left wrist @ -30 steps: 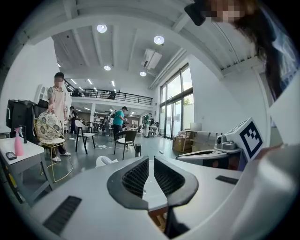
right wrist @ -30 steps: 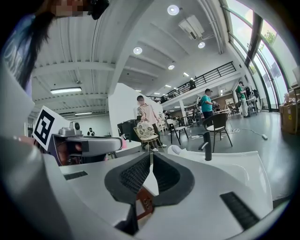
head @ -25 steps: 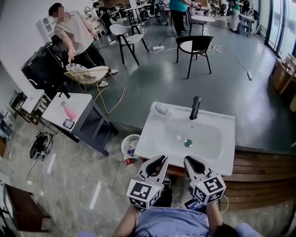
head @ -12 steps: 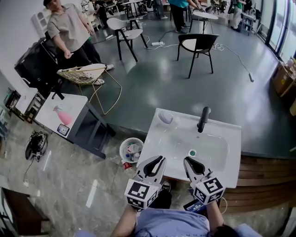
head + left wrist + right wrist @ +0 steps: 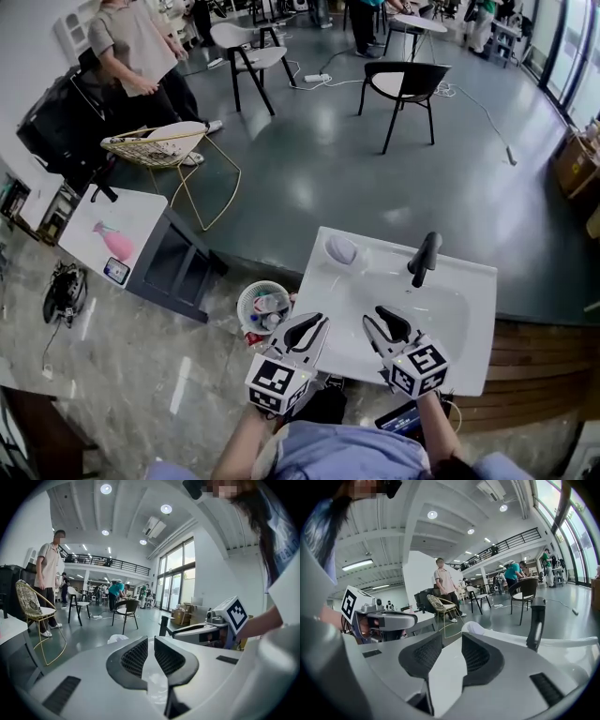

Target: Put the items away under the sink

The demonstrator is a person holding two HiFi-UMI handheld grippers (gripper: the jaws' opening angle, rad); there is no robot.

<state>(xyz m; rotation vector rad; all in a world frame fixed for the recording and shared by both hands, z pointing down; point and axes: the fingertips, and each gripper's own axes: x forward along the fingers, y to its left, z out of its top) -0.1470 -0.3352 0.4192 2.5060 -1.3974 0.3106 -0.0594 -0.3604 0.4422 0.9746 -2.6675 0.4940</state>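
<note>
so the sink (image 5: 473, 309) is a glossy white rectangular basin, sitting level on a wooden slatted unit (image 5: 534, 352), with its shallow bowl dished into the middle. a black faucet (image 5: 424, 259) stands upright at the back edge, a bit right of centre. a pale rounded thing (image 5: 341, 249) lies in the rim's back left corner, too small to tell what. the space under the sink is hidden from up here
</note>
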